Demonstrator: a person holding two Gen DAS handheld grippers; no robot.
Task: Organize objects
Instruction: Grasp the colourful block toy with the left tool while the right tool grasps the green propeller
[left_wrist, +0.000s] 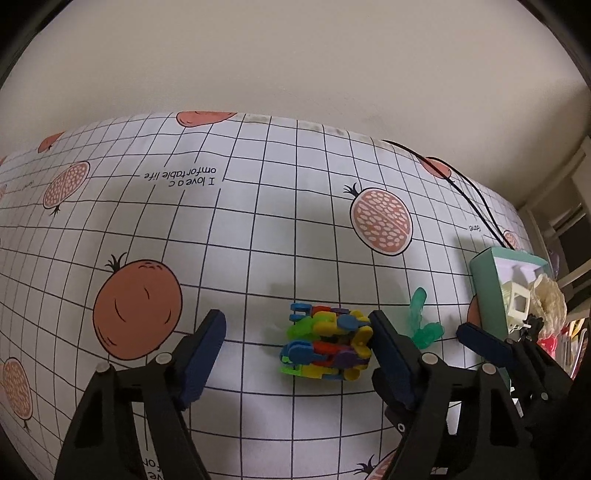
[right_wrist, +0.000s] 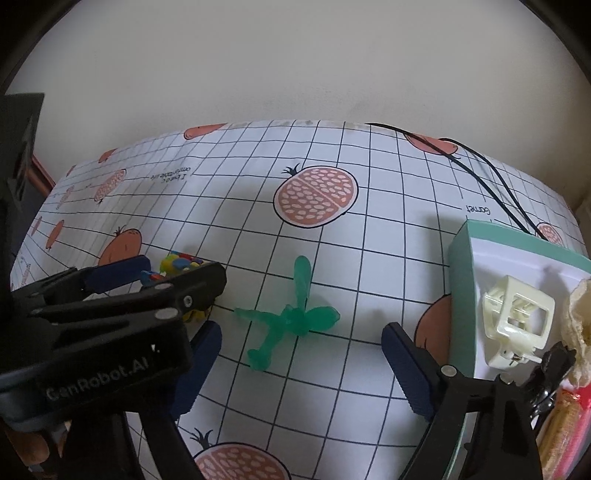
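1. The left gripper (left_wrist: 297, 339) hangs wide open and empty over the table (left_wrist: 258, 236), which wears a grid cloth printed with pomegranates. Its right finger (left_wrist: 388, 350) sits just beside the bundle of coloured plastic clips (left_wrist: 325, 345), perhaps brushing it; the left finger is well apart on the other side. If the jaws close from here, the nearer finger probably shoves the bundle sideways before the far one arrives, and the loosely interlocked pieces may scatter.

2. The right gripper (right_wrist: 299, 365) is also spread open with nothing in it, and the translucent green hair claw (right_wrist: 291, 317) lies on the cloth just ahead, between its fingers. The claw is thin, with splayed prongs; a pinch on a prong rather than the hinge would likely make it pivot or spring out.

3. The two grippers work close together near the middle of the table. In the right wrist view the left gripper's body overlaps the right gripper's left finger (right_wrist: 195, 365), so a simultaneous reach risks a knock that drags either object.

4. The mint-green box (right_wrist: 461, 295) stands toward the table's right edge, already holding a cream hair claw (right_wrist: 517, 325) and a pale frilled item. A careless drop could land on the wall and bounce off.

5. Black cables (right_wrist: 491, 184) run along the far right corner; a wide swing toward the box could snag them.
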